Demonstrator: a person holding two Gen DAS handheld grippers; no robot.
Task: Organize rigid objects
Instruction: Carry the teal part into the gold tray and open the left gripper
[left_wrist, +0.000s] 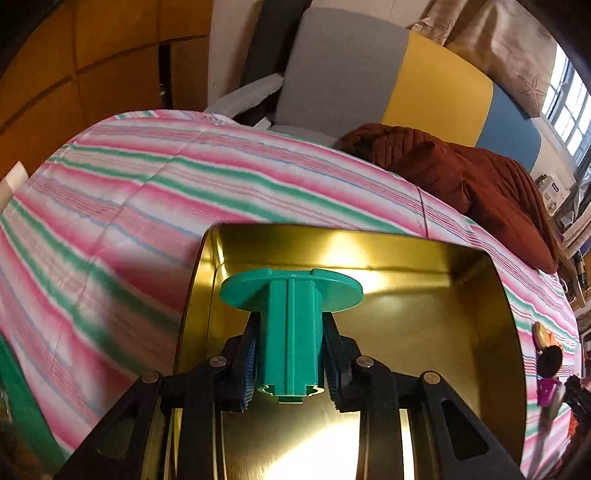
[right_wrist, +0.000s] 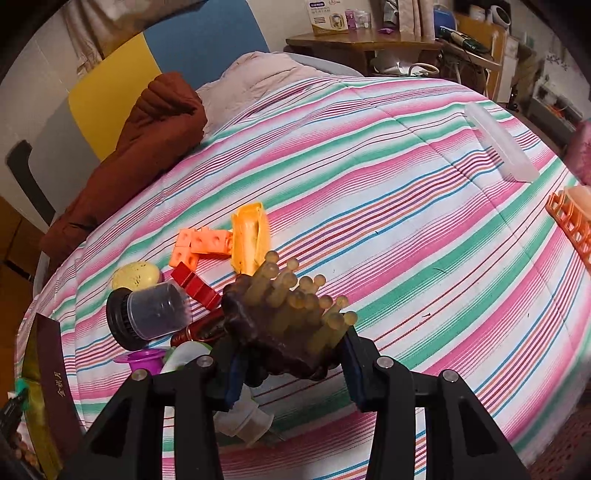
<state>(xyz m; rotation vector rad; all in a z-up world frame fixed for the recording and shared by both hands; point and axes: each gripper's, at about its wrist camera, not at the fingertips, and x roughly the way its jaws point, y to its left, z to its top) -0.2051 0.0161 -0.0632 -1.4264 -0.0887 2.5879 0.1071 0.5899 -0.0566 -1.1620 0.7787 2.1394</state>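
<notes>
Left wrist view: left gripper (left_wrist: 291, 363) fingers pinch a green spool (left_wrist: 291, 321) by its stem, flange far, held over the open gold tin (left_wrist: 495, 332) on the striped bed (left_wrist: 129, 206), likely for dropping in. Right wrist view: right gripper (right_wrist: 291, 363) fingers clamp a dark brush (right_wrist: 284, 325), bristles far, raised over the toy pile (right_wrist: 192, 266) at left; probably next for sorting.

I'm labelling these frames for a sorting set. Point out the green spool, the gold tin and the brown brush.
green spool (left_wrist: 290, 332), left wrist view, on its ribbed barrel.
gold tin (left_wrist: 424, 328), left wrist view, on its bare floor.
brown brush (right_wrist: 273, 341), right wrist view, on its dark base.
</notes>
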